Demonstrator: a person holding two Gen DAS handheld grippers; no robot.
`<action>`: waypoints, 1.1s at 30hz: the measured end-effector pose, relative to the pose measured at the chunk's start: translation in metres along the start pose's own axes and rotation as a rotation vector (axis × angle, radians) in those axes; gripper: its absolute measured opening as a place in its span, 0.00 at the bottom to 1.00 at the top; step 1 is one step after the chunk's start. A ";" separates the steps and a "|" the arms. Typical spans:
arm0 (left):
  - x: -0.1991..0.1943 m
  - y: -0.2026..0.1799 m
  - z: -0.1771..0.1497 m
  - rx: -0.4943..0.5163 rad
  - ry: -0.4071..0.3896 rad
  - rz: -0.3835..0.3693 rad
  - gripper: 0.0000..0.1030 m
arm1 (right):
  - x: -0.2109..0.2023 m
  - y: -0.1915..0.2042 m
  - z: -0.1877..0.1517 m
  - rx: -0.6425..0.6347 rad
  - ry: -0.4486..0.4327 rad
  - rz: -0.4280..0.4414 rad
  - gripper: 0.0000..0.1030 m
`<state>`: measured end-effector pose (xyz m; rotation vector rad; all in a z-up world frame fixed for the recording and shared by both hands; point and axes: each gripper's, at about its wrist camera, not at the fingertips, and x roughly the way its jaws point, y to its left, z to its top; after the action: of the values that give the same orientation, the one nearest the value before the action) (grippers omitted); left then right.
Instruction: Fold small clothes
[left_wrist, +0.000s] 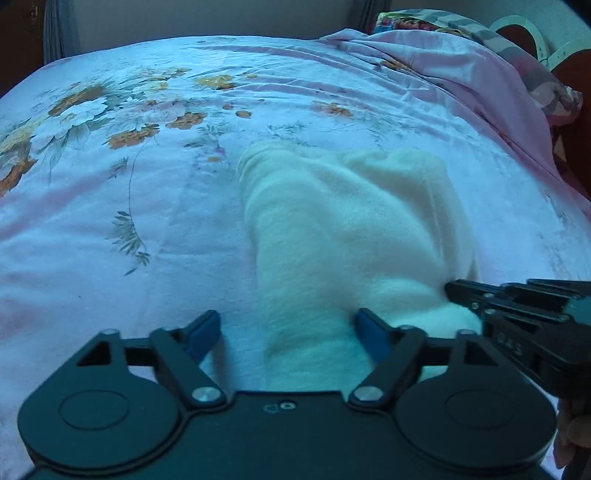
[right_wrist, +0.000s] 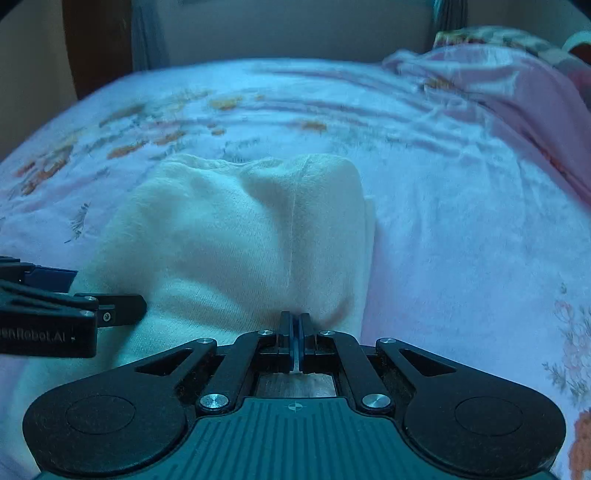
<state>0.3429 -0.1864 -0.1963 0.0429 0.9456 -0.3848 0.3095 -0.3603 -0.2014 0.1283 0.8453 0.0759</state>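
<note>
A small white fleecy garment (left_wrist: 343, 221) lies on the floral bedsheet, bunched into soft folds; it also shows in the right wrist view (right_wrist: 236, 236). My left gripper (left_wrist: 288, 328) is open, its blue-padded fingers spread either side of the garment's near left edge. My right gripper (right_wrist: 294, 321) is shut on the garment's near edge, with cloth pinched between its pads. It also shows in the left wrist view (left_wrist: 452, 290) at the right, against the cloth. The left gripper (right_wrist: 142, 306) shows in the right wrist view at the left.
The bed (left_wrist: 110, 206) is covered by a pale sheet with orange flower prints. A pink blanket (left_wrist: 454, 62) and a patterned pillow (left_wrist: 532, 77) are heaped at the far right. A wall and curtains (right_wrist: 147, 33) stand behind the bed.
</note>
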 end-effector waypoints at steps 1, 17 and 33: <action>0.000 0.000 0.000 -0.004 0.000 0.003 0.82 | -0.001 -0.005 0.000 0.033 0.003 0.016 0.01; -0.015 -0.028 0.042 0.111 -0.110 0.035 0.57 | -0.061 0.001 -0.004 0.110 -0.153 0.052 0.02; -0.008 -0.006 0.021 0.054 -0.048 0.041 0.73 | -0.045 0.005 -0.051 0.059 -0.050 0.050 0.02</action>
<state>0.3528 -0.1941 -0.1770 0.1016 0.8859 -0.3720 0.2413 -0.3569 -0.2004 0.2060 0.7947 0.0940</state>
